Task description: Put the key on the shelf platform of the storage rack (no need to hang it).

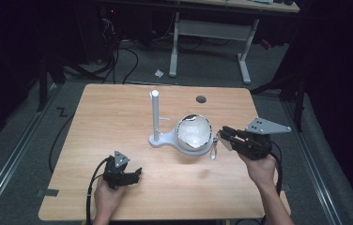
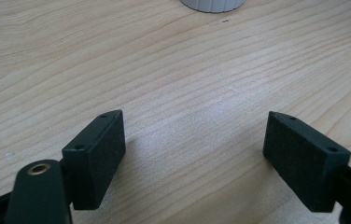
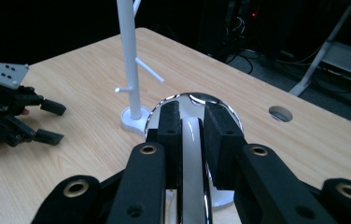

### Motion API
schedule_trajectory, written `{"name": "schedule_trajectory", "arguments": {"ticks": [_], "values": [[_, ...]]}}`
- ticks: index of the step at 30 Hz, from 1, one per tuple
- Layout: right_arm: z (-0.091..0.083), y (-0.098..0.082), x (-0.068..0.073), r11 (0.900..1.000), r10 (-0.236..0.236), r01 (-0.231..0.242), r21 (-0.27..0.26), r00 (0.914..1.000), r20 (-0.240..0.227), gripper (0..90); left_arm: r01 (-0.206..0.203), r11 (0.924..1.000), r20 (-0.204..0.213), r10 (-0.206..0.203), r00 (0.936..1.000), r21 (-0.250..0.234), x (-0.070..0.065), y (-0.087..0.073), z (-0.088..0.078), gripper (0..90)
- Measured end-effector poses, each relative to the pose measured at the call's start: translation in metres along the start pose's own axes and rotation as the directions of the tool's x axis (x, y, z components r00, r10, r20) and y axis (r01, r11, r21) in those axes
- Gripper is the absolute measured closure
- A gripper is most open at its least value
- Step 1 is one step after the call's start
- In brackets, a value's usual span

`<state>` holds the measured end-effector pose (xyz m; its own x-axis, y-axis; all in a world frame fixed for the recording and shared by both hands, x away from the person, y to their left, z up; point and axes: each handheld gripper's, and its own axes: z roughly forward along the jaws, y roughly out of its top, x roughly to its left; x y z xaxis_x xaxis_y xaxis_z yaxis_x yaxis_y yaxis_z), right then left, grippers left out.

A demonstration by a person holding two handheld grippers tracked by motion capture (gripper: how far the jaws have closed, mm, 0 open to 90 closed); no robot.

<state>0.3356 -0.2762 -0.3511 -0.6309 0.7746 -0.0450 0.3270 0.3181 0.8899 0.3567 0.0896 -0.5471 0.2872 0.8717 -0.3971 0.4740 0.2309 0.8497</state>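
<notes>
- A light wooden table with fine straight grain and rounded corners is seen from above; a small round dark hole is cut near its far edge.
- A white stand is placed near the table's middle: a slim upright post on a flat rounded base, with short thin pegs branching from the post. The ribbed edge of a white base is caught at the top of the left gripper view.
- A shiny metal bowl, round and mirror-like with a pale inside, is held tilted on its side just to the right of the stand's base, its opening turned toward the camera in the high view.
- The right gripper is clamped on the bowl's handle: in the right gripper view its two black, matte, block-shaped pads are pressed against a narrow polished metal strip running between them, with the bowl's rounded rim beyond.
- A grey three-cornered plate is carried on top of the right gripper.
- The left gripper is held low over the near left part of the table, well apart from the bowl; its rough-textured black pads are spread wide with bare wood between them, and nothing is gripped.
- Beyond the table, a dark floor with cables and the white legs of another desk are visible.
</notes>
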Motion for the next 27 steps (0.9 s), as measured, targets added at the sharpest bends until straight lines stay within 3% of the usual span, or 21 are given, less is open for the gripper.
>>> {"name": "schedule_trajectory", "arguments": {"ticks": [14,27], "values": [[0.017,0.027,-0.008,1.0,0.006,-0.006,0.003,1.0,-0.005,77.9,-0.001,1.0,0.001,0.001,1.0,0.001,0.0,0.0,0.0,21.4],[0.041,0.035,-0.012,1.0,0.012,-0.013,0.023,0.9999,0.012,77.9,-0.001,1.0,0.001,0.001,1.0,0.001,0.0,0.0,0.0,21.4]]}}
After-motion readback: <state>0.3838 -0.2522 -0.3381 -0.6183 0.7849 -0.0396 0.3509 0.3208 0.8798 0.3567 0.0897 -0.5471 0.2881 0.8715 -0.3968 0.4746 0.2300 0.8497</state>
